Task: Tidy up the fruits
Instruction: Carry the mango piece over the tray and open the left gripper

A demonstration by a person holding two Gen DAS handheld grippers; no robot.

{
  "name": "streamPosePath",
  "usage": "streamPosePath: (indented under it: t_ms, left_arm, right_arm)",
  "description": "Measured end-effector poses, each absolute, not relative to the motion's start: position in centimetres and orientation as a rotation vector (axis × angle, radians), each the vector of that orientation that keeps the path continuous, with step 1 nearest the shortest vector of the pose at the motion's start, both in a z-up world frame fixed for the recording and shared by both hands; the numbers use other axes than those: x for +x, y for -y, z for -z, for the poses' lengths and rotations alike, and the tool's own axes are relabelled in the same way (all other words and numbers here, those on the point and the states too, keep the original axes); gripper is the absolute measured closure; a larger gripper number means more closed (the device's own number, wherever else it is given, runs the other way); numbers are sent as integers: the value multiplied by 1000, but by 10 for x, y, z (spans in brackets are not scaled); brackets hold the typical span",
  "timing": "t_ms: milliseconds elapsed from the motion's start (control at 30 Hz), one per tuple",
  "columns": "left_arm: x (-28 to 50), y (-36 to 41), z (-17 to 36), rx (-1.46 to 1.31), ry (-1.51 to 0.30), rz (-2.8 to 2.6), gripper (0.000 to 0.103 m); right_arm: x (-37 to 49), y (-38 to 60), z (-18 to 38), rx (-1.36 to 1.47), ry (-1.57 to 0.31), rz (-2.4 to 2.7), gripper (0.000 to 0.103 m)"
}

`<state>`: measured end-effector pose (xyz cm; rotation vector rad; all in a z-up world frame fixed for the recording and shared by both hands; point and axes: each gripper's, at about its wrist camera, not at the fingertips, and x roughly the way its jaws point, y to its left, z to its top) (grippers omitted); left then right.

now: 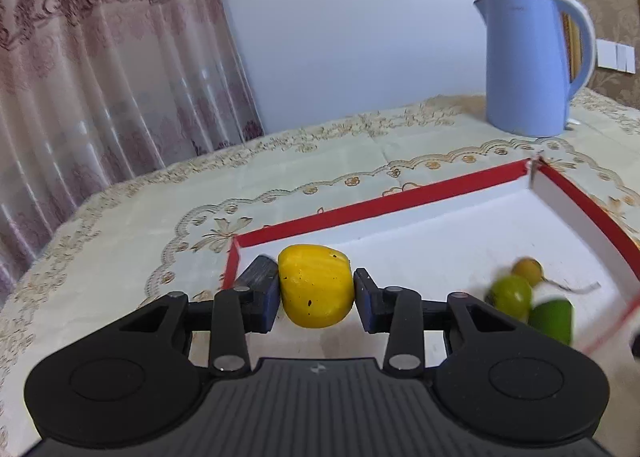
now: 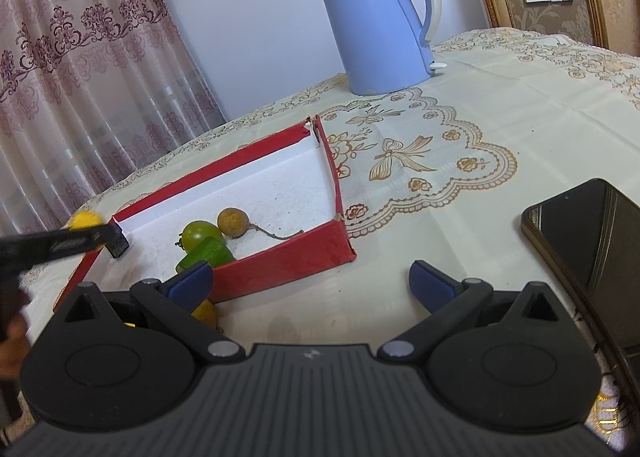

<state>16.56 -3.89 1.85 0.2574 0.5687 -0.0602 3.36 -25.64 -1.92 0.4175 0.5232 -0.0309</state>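
My left gripper (image 1: 316, 293) is shut on a yellow fruit (image 1: 315, 285) and holds it over the left end of a shallow red box (image 1: 372, 207) with a white floor. In the box lie a round green fruit (image 1: 512, 295), a green piece (image 1: 554, 321) and a small brown fruit (image 1: 529, 269) with a stem. In the right wrist view the same box (image 2: 280, 263) holds the green fruit (image 2: 200, 233), the green piece (image 2: 208, 253) and the brown fruit (image 2: 232, 221). My right gripper (image 2: 312, 281) is open and empty in front of the box. A yellow fruit (image 2: 206, 313) lies under its left finger.
A blue electric kettle (image 2: 376, 17) stands behind the box on the embroidered tablecloth (image 2: 500, 105); it also shows in the left wrist view (image 1: 528, 61). A dark phone (image 2: 580, 233) lies at the right. Curtains (image 1: 100, 77) hang beyond the table's left edge.
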Motion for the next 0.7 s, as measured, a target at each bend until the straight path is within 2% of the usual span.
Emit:
streamPosePath:
  t_ms: [233,500,533,567,633,700]
  left_arm:
    - [208,51,-13,268,-619,41,65]
    - [220,55,0,251,-683,42,63]
    - [218,55,-1,259,-678,34,57]
    - [216,55,-2,267,-668,24,44]
    - [210,55,-7,275,-642,10,26]
    - [197,51,-16,276,-602,-6,24]
  right_arm:
    - [33,258,19,423,-521,28,0]
    - [32,259,19,430,-513,16,0]
    - [33,260,19,430,-512,13,0]
    - [33,260,19,429,-512,10,0]
    - [33,259,19,425,-510,1,0]
    - [33,258,18,421,-509,-6,0]
